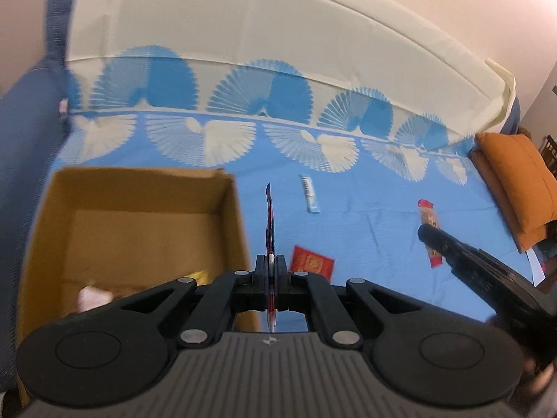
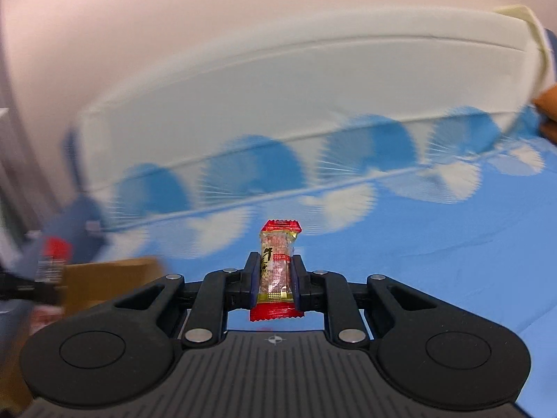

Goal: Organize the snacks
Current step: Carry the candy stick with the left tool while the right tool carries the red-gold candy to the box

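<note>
My left gripper [image 1: 271, 267] is shut on a thin red and black snack packet [image 1: 269, 223], held edge-on just right of the open cardboard box [image 1: 229, 216]. The box holds a few snacks [image 1: 95, 294] at its near end. My right gripper [image 2: 276, 268] is shut on a red and clear snack bar [image 2: 278, 261] held upright above the blue sheet; it also shows in the left wrist view [image 1: 429, 219] with the bar in its fingers. A blue and white snack bar [image 1: 309, 193] and a red flat packet [image 1: 311, 261] lie on the sheet.
The blue sheet with fan patterns [image 1: 365, 216] covers the bed, with a cream headboard cushion [image 1: 278, 28] behind. Orange pillows [image 1: 515, 181] lie at the right edge. A dark blue cushion [image 1: 24, 132] stands left of the box. The box shows blurred in the right wrist view [image 2: 104, 282].
</note>
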`<act>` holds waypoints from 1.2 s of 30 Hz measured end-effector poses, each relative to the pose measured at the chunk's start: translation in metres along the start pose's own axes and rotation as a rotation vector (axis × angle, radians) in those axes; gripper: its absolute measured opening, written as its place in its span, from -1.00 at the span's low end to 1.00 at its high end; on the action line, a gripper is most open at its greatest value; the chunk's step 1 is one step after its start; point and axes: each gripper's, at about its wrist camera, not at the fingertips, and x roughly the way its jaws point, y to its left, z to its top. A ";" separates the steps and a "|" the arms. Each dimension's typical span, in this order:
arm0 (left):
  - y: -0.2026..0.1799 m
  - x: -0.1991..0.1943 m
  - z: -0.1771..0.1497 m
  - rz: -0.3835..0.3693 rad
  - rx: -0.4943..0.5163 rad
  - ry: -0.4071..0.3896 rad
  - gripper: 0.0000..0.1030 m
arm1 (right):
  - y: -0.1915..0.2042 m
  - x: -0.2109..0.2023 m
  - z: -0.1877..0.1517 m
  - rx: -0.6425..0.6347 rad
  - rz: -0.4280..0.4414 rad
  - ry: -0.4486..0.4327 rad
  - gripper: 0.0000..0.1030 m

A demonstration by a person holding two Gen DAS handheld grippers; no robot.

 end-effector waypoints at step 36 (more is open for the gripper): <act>-0.023 -0.153 -0.121 0.030 -0.107 -0.159 -0.95 | 0.231 -0.147 -0.096 -0.237 0.263 0.109 -0.62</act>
